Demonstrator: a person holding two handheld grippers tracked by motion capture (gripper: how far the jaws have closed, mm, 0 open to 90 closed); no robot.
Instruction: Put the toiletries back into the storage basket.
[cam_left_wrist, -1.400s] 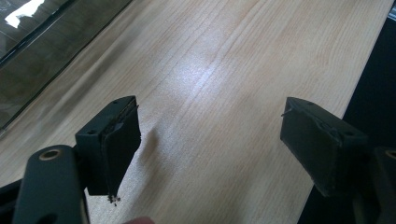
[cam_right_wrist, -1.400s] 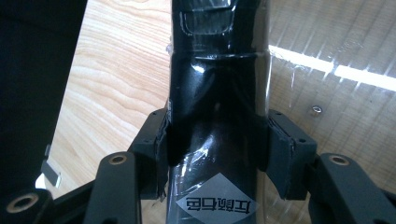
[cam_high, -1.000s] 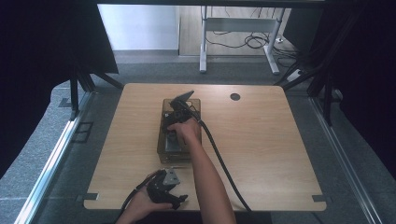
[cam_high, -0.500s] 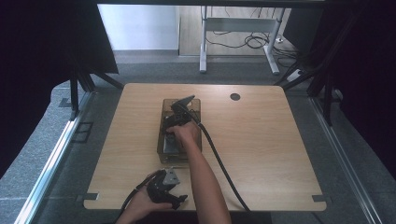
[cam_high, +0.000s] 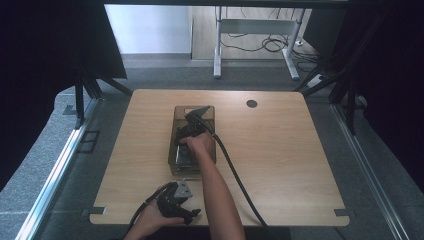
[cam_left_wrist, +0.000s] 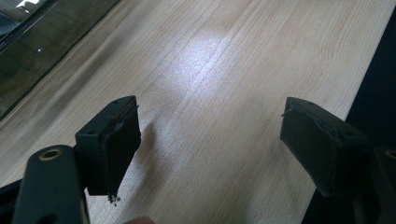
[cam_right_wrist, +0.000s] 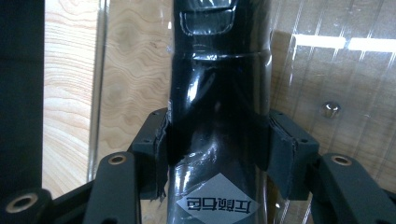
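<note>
Two grippers work at one wooden table. A clear, smoke-tinted plastic bin stands left of the table's middle and serves as the landmark. To the right of the bin the tabletop is bare all the way to the right edge, with a small dark round hole beyond it near the far edge. To the left of the bin a narrower strip of bare wood runs to the left edge.

The right gripper reaches down into the bin from the person's side. Its jaws stand wide, and the pads sit against both sides of a glossy black bottle, clamping it. The bottle carries a grey diamond-shaped label with printed characters. The bottle lies inside the bin, and through the bin's clear floor the wood grain shows. A small metal stud sits in the bin's floor beside the bottle.

The left gripper rests nearer the person than the bin, close to the table's near edge. Its jaws are spread wide with nothing between them, just bare wood below.
</note>
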